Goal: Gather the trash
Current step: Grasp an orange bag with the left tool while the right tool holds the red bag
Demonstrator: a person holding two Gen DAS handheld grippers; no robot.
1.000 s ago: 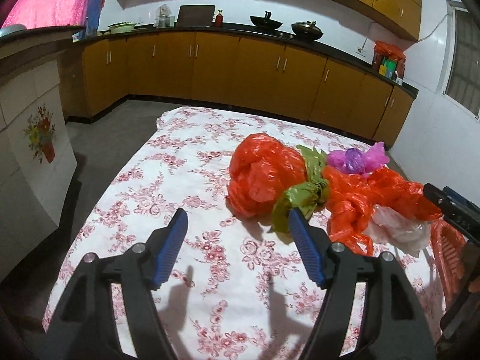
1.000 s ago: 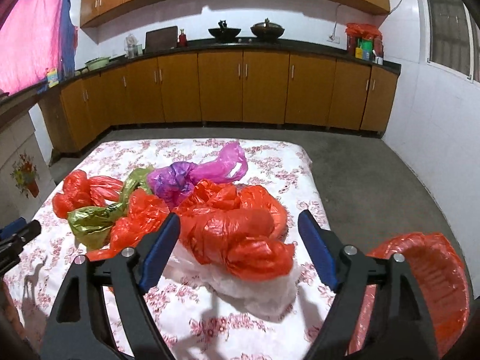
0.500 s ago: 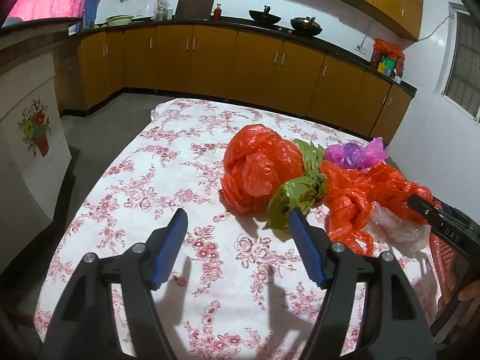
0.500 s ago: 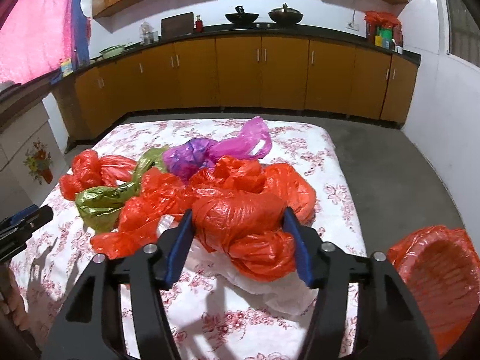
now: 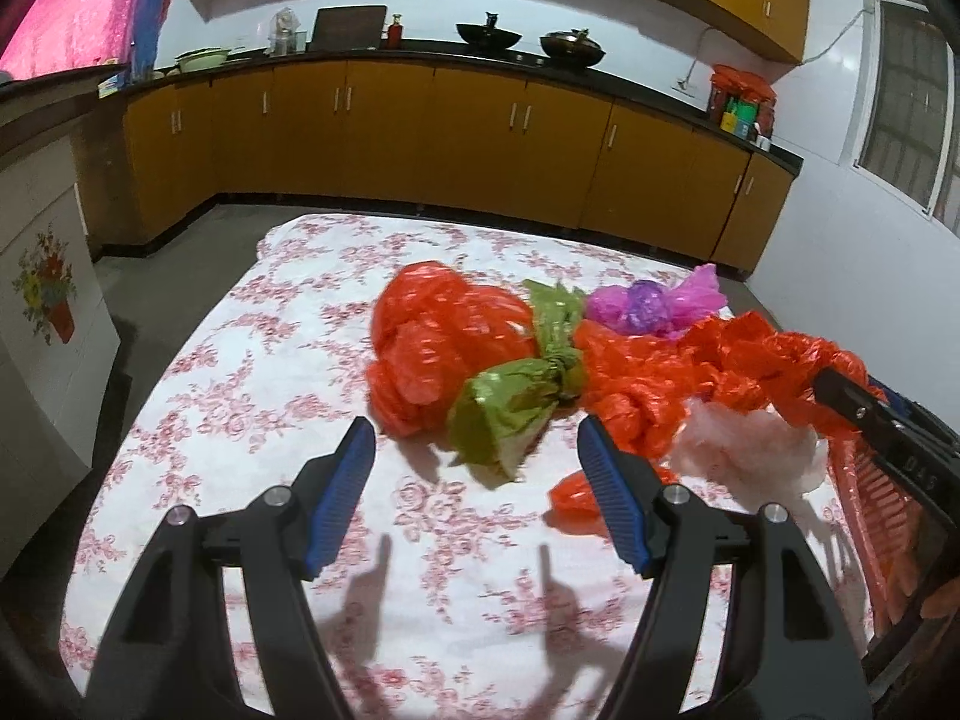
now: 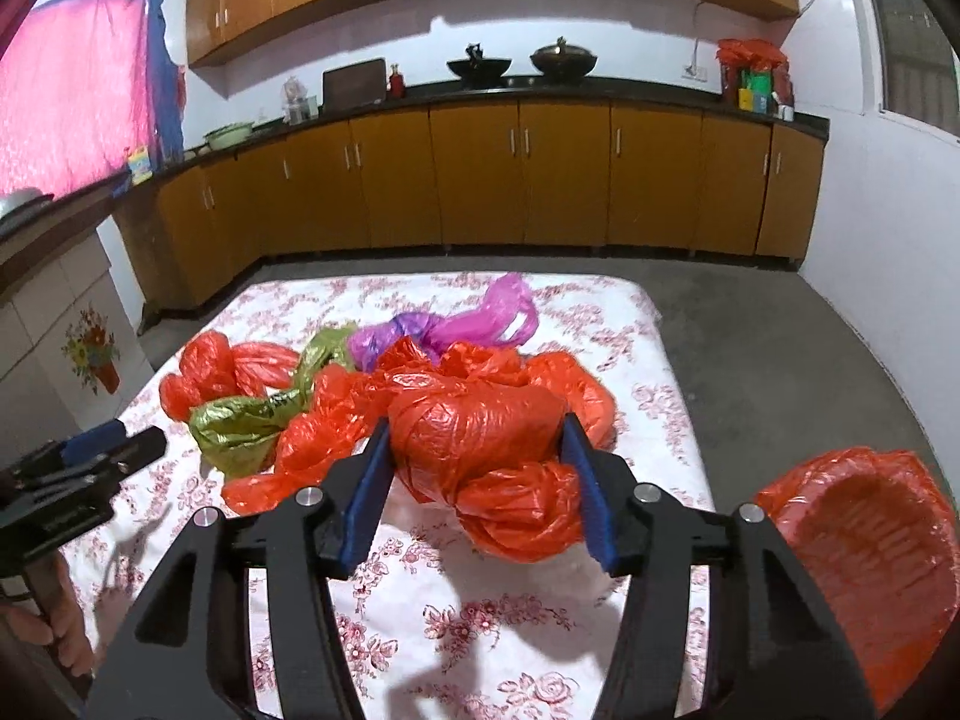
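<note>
Several crumpled plastic bags lie on the floral tablecloth (image 5: 270,360). My right gripper (image 6: 474,450) is shut on a bunched orange bag (image 6: 480,420), its blue pads pressing both sides, with a white bag (image 5: 744,450) beneath. My left gripper (image 5: 475,438) is open above the cloth, and a knotted green bag (image 5: 510,408) lies just ahead between its fingertips without touching them. A round orange bag (image 5: 444,342) sits behind the green one. A purple-pink bag (image 6: 444,330) lies farther back. An orange basket (image 6: 858,546) sits at the table's right edge.
Wooden kitchen cabinets with a black counter (image 6: 540,90) holding pots line the back wall. A white cabinet with a flower picture (image 5: 42,300) stands left of the table. Grey floor surrounds the table. A person's hand (image 6: 54,618) holds the left gripper.
The right gripper's jaws closed onto the orange bag that lay between them. The left gripper edged toward the green bag, still open.
</note>
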